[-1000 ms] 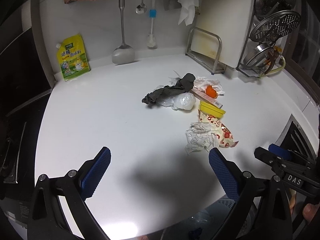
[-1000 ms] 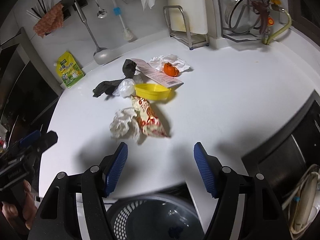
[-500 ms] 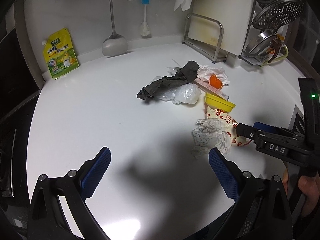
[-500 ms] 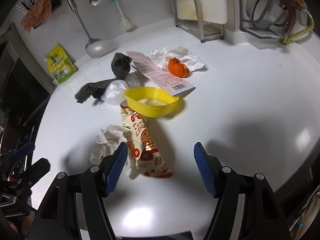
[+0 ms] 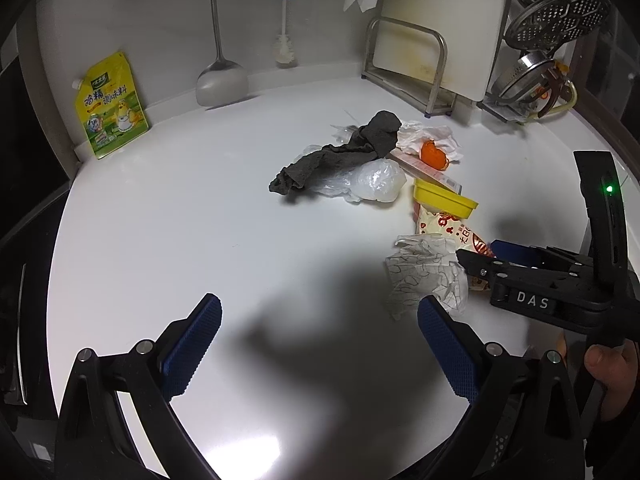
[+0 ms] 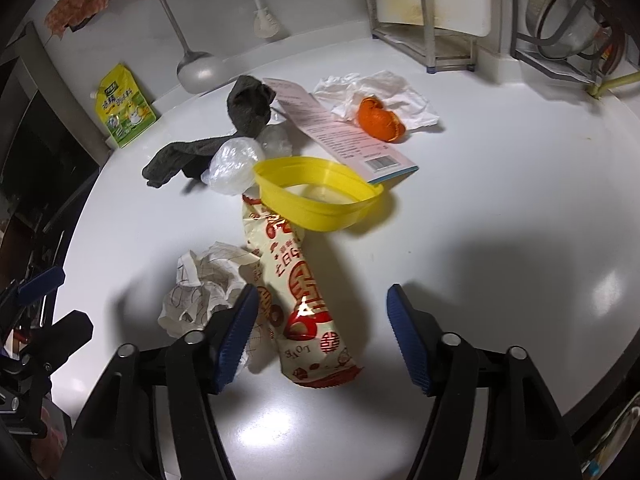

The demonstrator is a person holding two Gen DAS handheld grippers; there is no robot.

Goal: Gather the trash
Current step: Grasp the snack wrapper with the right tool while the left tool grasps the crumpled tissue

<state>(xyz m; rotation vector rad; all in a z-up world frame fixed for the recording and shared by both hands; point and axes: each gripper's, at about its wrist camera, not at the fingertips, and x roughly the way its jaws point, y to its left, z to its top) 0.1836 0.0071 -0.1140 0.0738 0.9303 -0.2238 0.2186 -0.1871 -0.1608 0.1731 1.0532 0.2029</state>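
The yellow tub [image 6: 320, 200] hides the snack wrapper's [image 6: 298, 292] top end and the box's [image 6: 340, 132] corner.

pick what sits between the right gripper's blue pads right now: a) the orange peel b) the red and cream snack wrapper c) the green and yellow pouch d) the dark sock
b: in the right wrist view the red and cream snack wrapper lies lengthwise between the open jaws of the right gripper, whose pads do not yet press on it.

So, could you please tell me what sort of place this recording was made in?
Most likely a home kitchen: a white countertop with a steel ladle hanging against the wall, a white cutting board in a metal rack, and a yellow seasoning pouch.
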